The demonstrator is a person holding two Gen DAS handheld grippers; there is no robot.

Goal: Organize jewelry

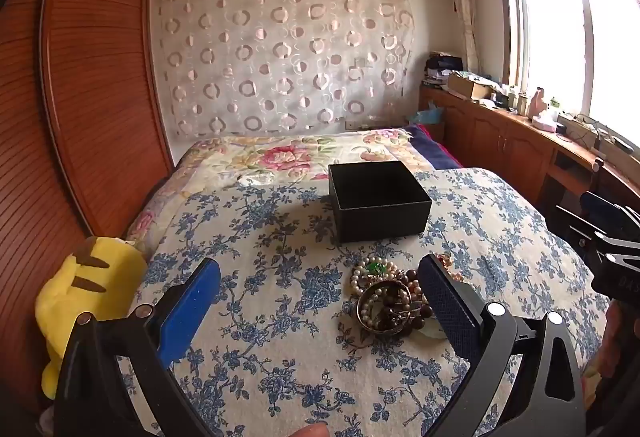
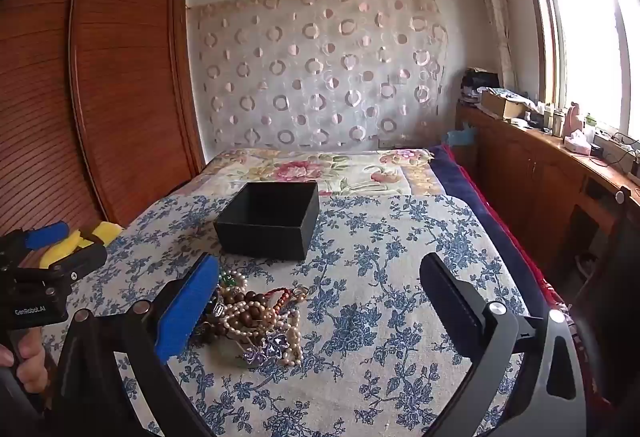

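A tangled pile of jewelry [image 1: 386, 301], with pearl strands, dark wooden beads and a metal bangle, lies on the blue-flowered bedspread [image 1: 280, 277]; it also shows in the right wrist view [image 2: 256, 321]. An open, empty black box [image 1: 378, 199] stands just behind it, and shows in the right wrist view too [image 2: 270, 219]. My left gripper [image 1: 320, 293] is open and empty, its right finger beside the pile. My right gripper [image 2: 320, 293] is open and empty, its left finger at the pile's left edge.
A yellow plush toy [image 1: 80, 301] sits at the bed's left edge by the wooden wardrobe [image 1: 80, 97]. A floral quilt [image 1: 288, 157] covers the far bed. A cluttered wooden cabinet [image 2: 552, 165] runs under the window at right.
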